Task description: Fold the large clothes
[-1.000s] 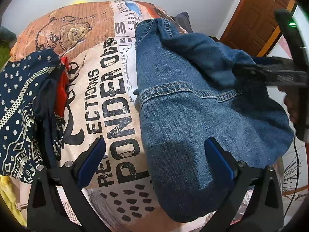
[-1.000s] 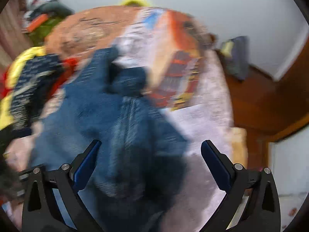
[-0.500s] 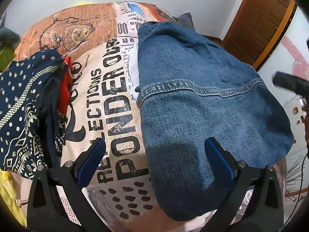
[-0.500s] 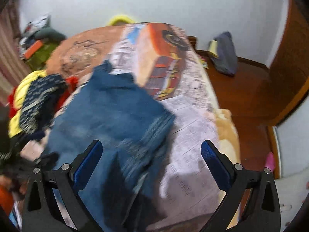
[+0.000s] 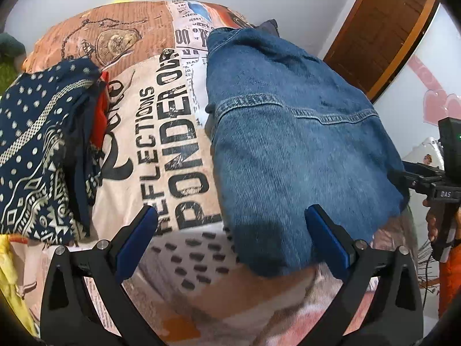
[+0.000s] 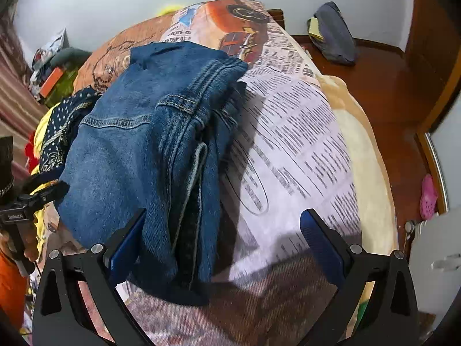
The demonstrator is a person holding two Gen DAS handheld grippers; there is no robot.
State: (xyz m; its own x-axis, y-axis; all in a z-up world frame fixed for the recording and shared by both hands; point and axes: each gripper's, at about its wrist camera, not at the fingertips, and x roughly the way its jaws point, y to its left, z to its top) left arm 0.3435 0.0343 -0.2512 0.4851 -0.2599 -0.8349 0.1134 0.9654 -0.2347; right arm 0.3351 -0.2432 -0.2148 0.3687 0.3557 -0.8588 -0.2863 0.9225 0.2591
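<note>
since a second ago the denim garment point(image 5: 291, 150) has been laid down in a folded, layered stack on the bed point(image 5: 161, 132), just beside the patterned navy cloth point(image 5: 37, 144). left gripper point(image 5: 233, 239) and right gripper point(image 6: 222, 239) hover over the denim's near edge, fingers point(image 5: 325, 239) spread wide, holding nothing.

**Bedroom surroundings around a printed bedspread**

A bedspread point(image 5: 161, 132) with newspaper lettering and a pocket-watch drawing covers the bed; at nine o'clock lies a navy patterned cloth point(image 5: 34, 150) beside something red; at one o'clock stands a brown wooden door point(image 5: 383, 28); a pink clog point(image 6: 428, 196) sits on the wooden floor point(image 6: 383, 86); a grey bag point(image 6: 334, 34) rests against the white wall.
</note>
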